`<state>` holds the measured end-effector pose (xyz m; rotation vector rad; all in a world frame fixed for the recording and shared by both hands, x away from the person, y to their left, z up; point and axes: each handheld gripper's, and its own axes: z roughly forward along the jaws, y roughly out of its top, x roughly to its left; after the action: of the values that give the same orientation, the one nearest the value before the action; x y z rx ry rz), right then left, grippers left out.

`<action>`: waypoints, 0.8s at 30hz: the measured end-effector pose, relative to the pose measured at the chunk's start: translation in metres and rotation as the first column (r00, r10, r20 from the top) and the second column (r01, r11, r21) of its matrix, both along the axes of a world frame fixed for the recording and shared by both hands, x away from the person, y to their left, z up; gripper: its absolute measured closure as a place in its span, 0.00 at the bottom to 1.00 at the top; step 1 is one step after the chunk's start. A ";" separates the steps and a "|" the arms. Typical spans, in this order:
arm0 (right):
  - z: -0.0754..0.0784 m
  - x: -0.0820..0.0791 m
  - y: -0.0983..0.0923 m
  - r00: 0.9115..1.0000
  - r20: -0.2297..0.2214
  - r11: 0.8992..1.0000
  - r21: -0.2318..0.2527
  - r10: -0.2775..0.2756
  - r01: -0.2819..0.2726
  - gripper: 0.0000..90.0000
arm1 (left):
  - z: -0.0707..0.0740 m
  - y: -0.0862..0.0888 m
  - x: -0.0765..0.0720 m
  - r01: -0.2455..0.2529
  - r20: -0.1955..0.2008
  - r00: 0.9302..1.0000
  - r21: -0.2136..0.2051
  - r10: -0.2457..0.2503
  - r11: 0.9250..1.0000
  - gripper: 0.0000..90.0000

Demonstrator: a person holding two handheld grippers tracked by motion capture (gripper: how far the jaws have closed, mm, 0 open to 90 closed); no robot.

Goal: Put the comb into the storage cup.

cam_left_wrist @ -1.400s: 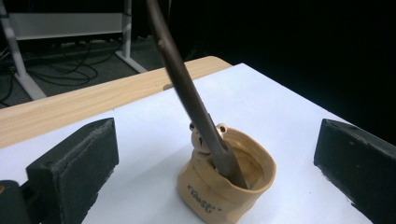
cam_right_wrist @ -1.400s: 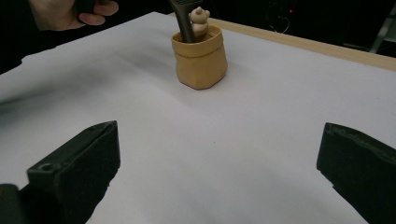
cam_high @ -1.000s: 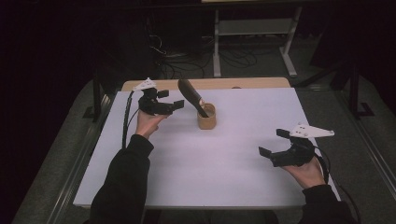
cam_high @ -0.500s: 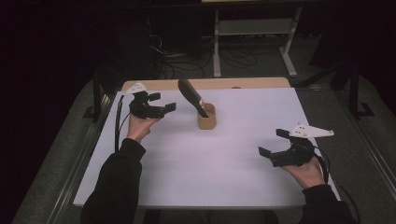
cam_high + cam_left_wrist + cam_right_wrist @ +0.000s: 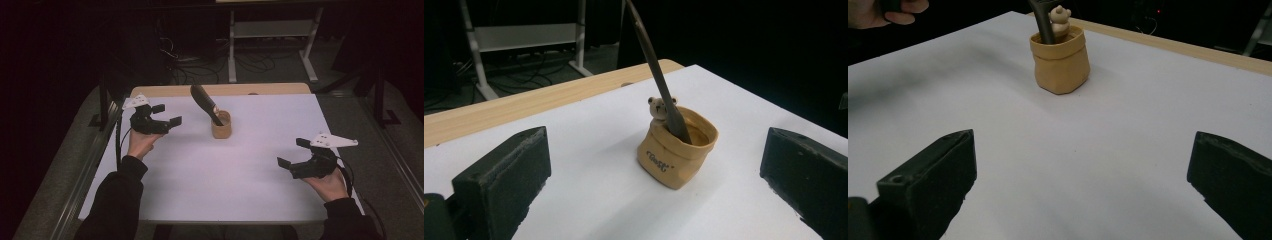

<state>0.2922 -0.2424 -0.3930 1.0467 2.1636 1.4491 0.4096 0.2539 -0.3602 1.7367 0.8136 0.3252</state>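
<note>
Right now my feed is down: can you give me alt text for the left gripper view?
A tan sack-shaped cup with a small bear figure on its rim stands on the white table, holding a dark comb that leans up and left. The left gripper frames it, jaws wide open and empty.

White-topped table (image 5: pixel 200 190) with a tan pot

A pale wooden strip (image 5: pixel 280 89) runs along the far edge; the sack-shaped pot (image 5: pixel 221 125) stands on the white surface near the far middle.
</note>
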 end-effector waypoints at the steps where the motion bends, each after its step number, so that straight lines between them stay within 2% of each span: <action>1: 0.000 0.000 0.000 1.000 -0.001 1.000 0.000 -0.001 0.001 0.00 | 0.000 0.001 -0.001 -0.002 0.000 1.000 -0.001 0.002 1.000 0.00; 12: -0.001 -0.001 -0.001 1.000 -0.004 1.000 -0.003 -0.001 0.001 0.00 | -0.001 0.009 -0.015 0.001 0.018 1.000 0.019 -0.002 1.000 0.00; 24: -0.002 -0.001 -0.001 1.000 -0.007 1.000 -0.011 0.000 0.000 0.00 | -0.001 0.027 -0.029 -0.010 0.023 1.000 0.002 0.010 1.000 0.00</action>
<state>0.2911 -0.2430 -0.3952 1.0496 2.1734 1.4337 0.3802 0.2810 -0.3612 1.7290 0.8059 0.3521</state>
